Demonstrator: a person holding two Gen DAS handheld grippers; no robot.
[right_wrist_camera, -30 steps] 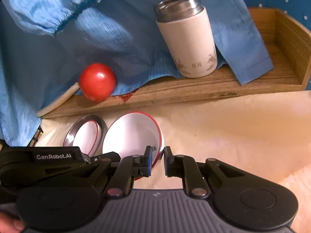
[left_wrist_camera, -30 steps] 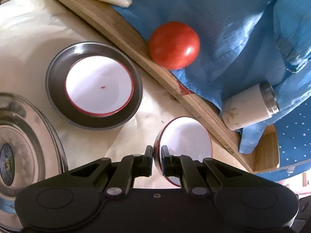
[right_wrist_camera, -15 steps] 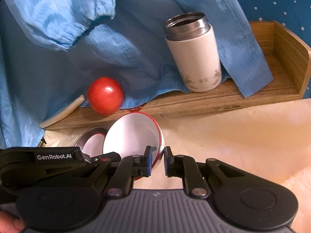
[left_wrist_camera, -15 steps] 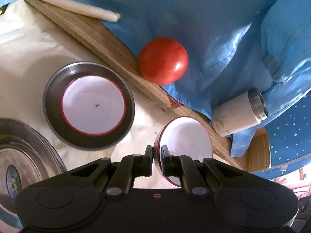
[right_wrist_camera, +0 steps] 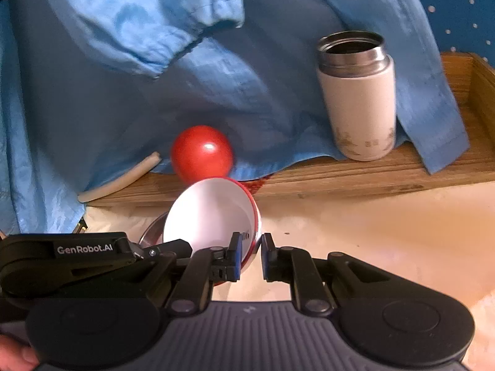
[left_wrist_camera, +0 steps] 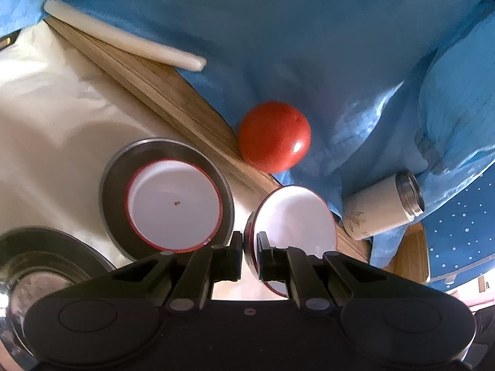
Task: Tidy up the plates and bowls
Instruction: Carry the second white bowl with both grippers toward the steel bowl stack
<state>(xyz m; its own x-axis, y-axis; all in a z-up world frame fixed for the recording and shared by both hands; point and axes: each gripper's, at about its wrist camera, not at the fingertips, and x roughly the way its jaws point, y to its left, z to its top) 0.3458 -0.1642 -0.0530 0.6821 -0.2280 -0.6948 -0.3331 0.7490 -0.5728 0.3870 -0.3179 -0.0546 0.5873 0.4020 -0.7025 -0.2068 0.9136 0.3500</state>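
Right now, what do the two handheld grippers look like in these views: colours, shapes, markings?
The left gripper is glossy black: a broad rounded body with two round caps, angular linkage arms with silver pivot pins, and slim black jaws. The right gripper has the same shape, but its body is ribbed dark grey and one jaw pad is blue. White "GenRobot.AI" lettering marks the left gripper's side in the right wrist view.

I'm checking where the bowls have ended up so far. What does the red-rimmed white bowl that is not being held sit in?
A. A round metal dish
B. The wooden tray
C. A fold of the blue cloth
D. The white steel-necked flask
A: in the left wrist view, the resting white bowl lies inside a round metal dish on the cream table cover, clear of the wooden tray.
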